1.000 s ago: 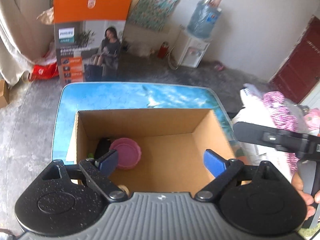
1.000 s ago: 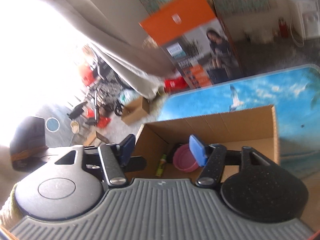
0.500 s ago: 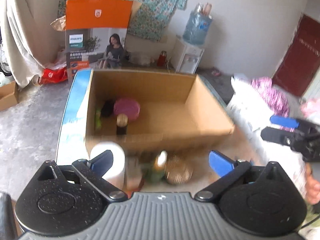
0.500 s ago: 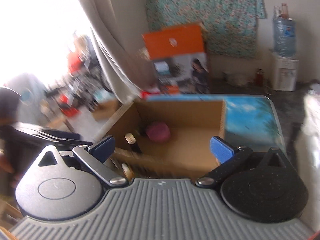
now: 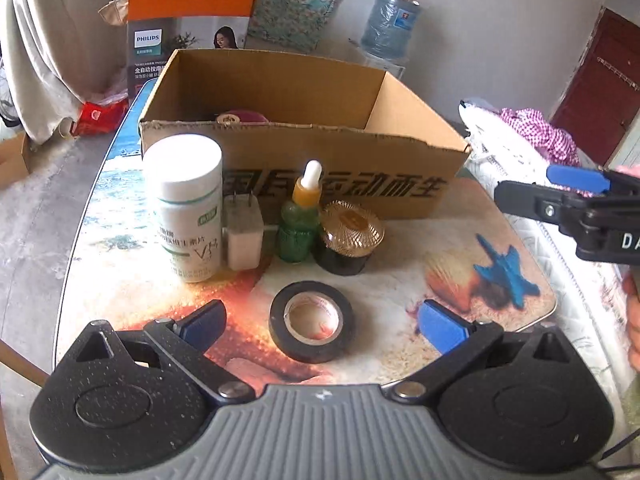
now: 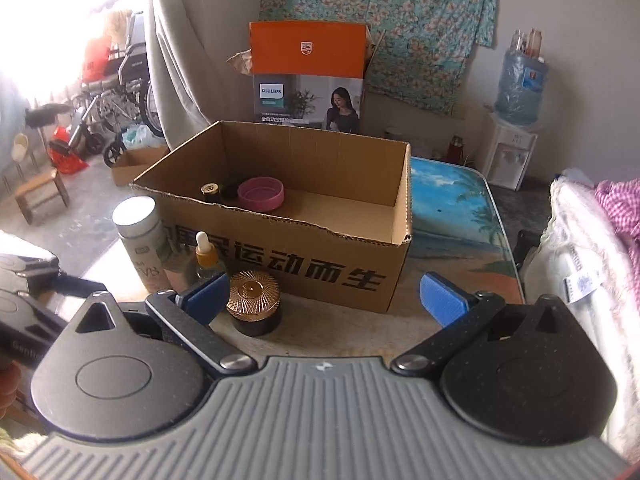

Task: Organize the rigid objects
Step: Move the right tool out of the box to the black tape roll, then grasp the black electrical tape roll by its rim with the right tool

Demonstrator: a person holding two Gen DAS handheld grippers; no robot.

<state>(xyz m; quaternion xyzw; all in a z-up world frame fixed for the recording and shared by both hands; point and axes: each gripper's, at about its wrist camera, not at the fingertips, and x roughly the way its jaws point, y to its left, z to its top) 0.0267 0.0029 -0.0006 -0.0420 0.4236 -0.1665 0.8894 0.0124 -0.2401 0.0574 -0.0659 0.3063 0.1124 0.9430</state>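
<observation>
Inside cardboard box [image 6: 320, 264]: pink lid [image 6: 261, 193], small jar [image 6: 210, 192]; both grippers open, empty.

The cardboard box [image 5: 340, 184] is brown with black lettering; the tape roll [image 5: 311, 327] is black, the dropper bottle [image 5: 301, 224] green, the bowl [image 6: 261, 193] pink, the jar lid [image 6: 253, 293] ribbed gold.

Strong daylight is being let in at the left by a pale grey curtain [image 6: 176, 80], w/ a folded wheelchair [image 6: 116, 96] being washed out beside it. A teal floral cloth [image 6: 400, 28] is being hung on the white back wall. Grey concrete floor [image 5: 28, 216] is being seen below; a dark red door [image 5: 600, 84] is being shown at right.
</observation>
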